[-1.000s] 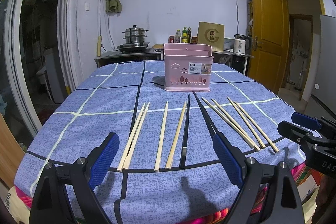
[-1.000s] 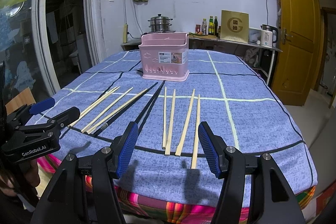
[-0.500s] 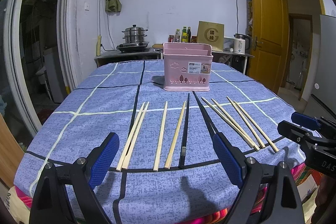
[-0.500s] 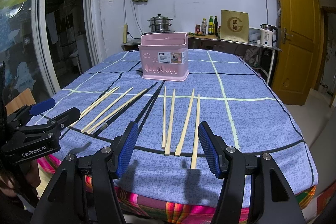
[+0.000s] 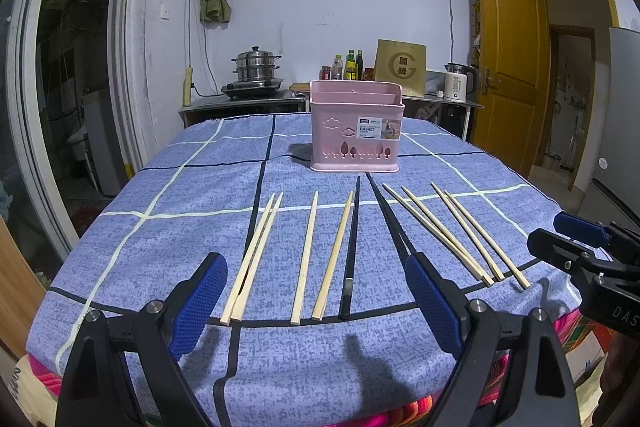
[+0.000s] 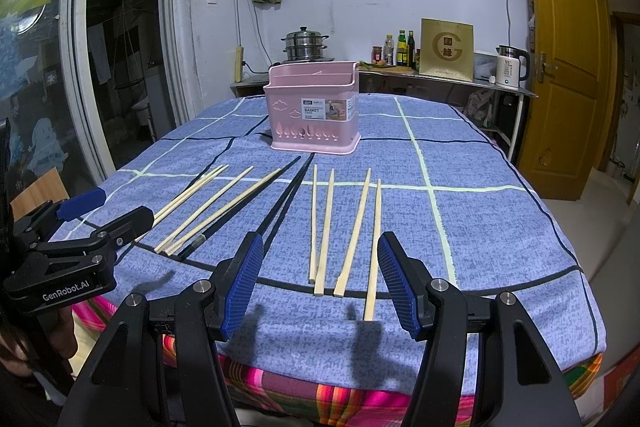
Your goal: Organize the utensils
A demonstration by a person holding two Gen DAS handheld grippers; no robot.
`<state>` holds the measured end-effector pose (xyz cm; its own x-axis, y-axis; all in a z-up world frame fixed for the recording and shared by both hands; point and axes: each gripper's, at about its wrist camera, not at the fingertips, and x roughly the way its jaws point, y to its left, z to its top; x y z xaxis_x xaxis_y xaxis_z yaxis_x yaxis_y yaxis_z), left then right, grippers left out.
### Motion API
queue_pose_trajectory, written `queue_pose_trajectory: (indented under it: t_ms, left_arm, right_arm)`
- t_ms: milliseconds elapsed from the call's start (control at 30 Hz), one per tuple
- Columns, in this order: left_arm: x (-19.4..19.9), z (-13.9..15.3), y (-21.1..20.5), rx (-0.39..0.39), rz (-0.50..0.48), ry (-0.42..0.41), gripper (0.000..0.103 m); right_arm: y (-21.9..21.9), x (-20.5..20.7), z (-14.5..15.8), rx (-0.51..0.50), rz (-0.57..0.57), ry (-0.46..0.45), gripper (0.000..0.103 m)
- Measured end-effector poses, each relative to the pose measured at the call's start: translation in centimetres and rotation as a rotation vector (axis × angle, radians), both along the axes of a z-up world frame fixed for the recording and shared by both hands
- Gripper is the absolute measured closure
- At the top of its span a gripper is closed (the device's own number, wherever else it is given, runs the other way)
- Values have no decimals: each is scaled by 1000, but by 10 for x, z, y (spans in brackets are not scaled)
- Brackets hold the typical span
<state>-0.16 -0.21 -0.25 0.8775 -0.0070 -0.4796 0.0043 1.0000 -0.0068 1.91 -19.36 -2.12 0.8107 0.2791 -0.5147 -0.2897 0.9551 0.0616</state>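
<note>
At the bottom of the left wrist view, the left gripper (image 5: pixel 316 303) is hovering over the near table edge with its blue fingers (image 5: pixel 198 301) spread wide and nothing between them. In the right wrist view, the right gripper (image 6: pixel 320 281) is likewise hanging at the lower centre, fingers apart and empty.

Just beyond them, the wooden chopsticks (image 5: pixel 305 253) are lying flat on the blue checked tablecloth (image 5: pixel 160 187) in loose pairs across the middle of the frame, with the black chopsticks (image 5: pixel 352 243) between the pale groups. They are likely light, stiff and thin, sitting nearly flush with the cloth, so a pinch across the thicker near end probably holds best; the black ones look smoother and may slip or roll.

Farther back, at the upper centre, the pink basket (image 5: pixel 356 127) is standing upright, well apart from the sticks; its divided compartments appear empty. It looks light and could tip if knocked.
</note>
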Motion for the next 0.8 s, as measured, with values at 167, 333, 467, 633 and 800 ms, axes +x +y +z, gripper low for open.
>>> queue_pose_trajectory:
  t_ms: [167,333,467,633,800]
  left_arm:
    - [0,0,0,-1,0,1,12]
    - [0,0,0,1,0,2,12]
    - [0,-2,-1,5,1,5,12]
    - [6,-6,3,3,-5,19,12]
    - [24,-4,19,-9,-18,47,12]
  right_arm:
    - [0,0,0,1,0,1,43]
    - [1,0,-1,3,1,3,43]
    - [1,0,-1,2,0,3,43]
    - [1,4,-3,0,-3,8,43]
    - [4,17,-4,1,5,20,43]
